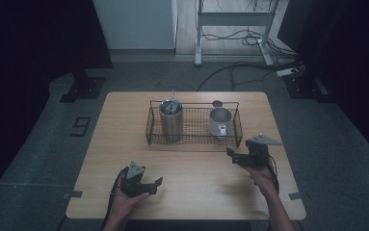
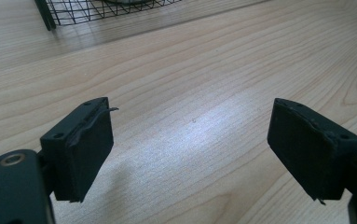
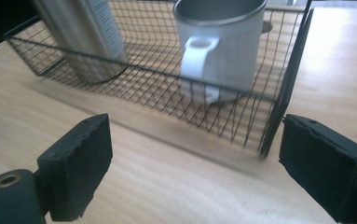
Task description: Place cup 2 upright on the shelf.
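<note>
Steel canister point(image 1: 171, 126), white cabinet point(image 1: 134, 21) beyond

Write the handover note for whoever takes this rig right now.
Left gripper: jaws apart over bare table, holding nothing.
Right gripper: jaws apart, empty, facing the wire basket's near right corner.
In the basket: white mug at right, handle toward the person; steel canister at left.
Done: nothing gripped or lifted.
Left: probably grip the mug or basket; right gripper is nearest.
</note>
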The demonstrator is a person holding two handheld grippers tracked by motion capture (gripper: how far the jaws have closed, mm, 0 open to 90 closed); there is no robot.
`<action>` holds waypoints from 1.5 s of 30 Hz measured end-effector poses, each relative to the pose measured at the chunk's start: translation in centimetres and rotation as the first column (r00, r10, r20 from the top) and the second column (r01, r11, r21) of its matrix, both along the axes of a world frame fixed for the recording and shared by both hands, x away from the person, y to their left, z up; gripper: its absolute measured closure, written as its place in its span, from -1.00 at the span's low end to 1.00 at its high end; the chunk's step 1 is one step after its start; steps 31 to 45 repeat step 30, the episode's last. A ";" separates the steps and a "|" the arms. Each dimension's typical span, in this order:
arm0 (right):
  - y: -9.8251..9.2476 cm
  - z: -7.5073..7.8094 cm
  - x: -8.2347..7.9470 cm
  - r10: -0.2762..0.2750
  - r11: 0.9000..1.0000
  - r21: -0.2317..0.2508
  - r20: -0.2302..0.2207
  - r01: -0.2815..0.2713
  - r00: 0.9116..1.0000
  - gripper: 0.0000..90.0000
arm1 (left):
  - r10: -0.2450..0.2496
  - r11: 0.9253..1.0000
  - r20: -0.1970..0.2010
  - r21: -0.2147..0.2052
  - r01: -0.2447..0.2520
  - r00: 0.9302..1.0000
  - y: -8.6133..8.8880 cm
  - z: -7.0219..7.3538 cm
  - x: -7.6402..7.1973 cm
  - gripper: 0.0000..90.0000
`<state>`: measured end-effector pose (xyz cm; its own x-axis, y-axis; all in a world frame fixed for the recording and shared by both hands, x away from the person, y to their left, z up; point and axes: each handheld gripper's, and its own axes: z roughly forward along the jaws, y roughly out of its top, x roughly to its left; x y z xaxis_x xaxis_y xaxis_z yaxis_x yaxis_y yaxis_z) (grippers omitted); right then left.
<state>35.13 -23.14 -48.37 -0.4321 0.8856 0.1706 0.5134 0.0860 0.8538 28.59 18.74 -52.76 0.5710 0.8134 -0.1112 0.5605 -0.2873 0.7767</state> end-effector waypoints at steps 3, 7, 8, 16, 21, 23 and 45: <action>0.0 -0.6 -0.9 0.011 1.000 0.013 -0.007 -0.010 1.000 -0.79 | 0.002 1.000 -0.001 0.000 -0.002 1.000 0.0 0.0 0.0 -0.68; -0.2 -1.6 -2.2 0.015 0.999 0.029 -0.019 -0.014 1.000 -0.78 | 0.003 1.000 -0.001 0.003 -0.003 1.000 0.1 -0.1 0.0 -0.68; -0.3 -1.9 -2.5 0.011 0.999 0.034 -0.019 -0.010 1.000 -0.77 | 0.003 1.000 -0.002 0.003 -0.003 1.000 0.1 -0.1 0.0 -0.68; -1.1 -3.7 -3.9 -0.012 0.998 0.065 -0.024 0.014 1.000 -0.73 | 0.000 1.000 -0.007 0.015 0.000 1.000 0.0 -0.3 0.1 -0.68; -1.3 -4.5 -4.0 -0.021 0.998 0.061 -0.033 0.023 0.999 -0.71 | 0.002 1.000 -0.005 0.013 -0.002 1.000 0.0 -0.2 0.1 -0.68; -1.4 -4.5 -4.0 -0.022 0.997 0.078 -0.032 0.025 0.999 -0.71 | 0.002 1.000 -0.006 0.014 -0.002 1.000 0.0 -0.2 0.1 -0.68; -1.0 -4.8 -3.9 -0.022 0.999 0.043 -0.035 0.023 0.999 -0.71 | 0.002 1.000 -0.004 0.012 -0.002 1.000 0.1 -0.2 0.0 -0.68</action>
